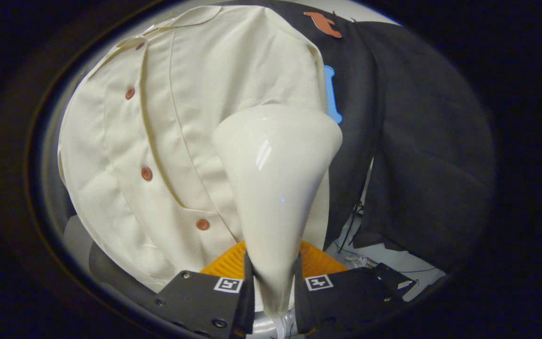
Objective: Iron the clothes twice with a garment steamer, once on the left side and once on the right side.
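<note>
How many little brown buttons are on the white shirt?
4 buttons on the shirt: one at the collar, one below it, one mid-placket, one lowest beside the steamer the gripper holds. More may be hidden.

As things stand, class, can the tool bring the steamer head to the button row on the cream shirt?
Probably yes. The tool is shut on the steamer, whose head already lies against the shirt. The buttons sit just beside it, with nothing between.

The gripper [273, 287] has flat plate-like finger mounts. Each carries a square printed marker. Small screws sit in the plates.
</note>
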A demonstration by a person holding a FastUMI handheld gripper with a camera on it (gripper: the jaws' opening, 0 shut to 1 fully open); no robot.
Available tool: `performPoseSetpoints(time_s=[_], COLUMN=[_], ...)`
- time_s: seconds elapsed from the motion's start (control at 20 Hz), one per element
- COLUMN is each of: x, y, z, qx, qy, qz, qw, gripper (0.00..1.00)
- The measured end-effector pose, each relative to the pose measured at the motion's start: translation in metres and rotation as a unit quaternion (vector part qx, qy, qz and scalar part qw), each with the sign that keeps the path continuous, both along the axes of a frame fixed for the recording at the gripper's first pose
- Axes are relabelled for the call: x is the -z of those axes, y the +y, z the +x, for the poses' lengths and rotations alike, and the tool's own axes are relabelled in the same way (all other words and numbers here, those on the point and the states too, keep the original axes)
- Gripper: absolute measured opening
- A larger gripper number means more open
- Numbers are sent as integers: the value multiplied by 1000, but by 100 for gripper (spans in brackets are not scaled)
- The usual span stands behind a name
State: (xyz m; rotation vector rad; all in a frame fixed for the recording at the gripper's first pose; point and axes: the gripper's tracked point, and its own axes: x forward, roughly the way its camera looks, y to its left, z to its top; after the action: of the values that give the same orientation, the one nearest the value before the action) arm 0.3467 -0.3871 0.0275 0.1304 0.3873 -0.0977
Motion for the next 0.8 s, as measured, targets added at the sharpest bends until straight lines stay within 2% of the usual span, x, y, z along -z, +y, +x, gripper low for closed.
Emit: performPoseSetpoints(time_s=[0.45,0.8], x=[81,145], y=[3,9], z=[-25,-49], qx=[-2,12], qy=[56,93], qz=[38,52], qw=[998,994], gripper=[34,34])
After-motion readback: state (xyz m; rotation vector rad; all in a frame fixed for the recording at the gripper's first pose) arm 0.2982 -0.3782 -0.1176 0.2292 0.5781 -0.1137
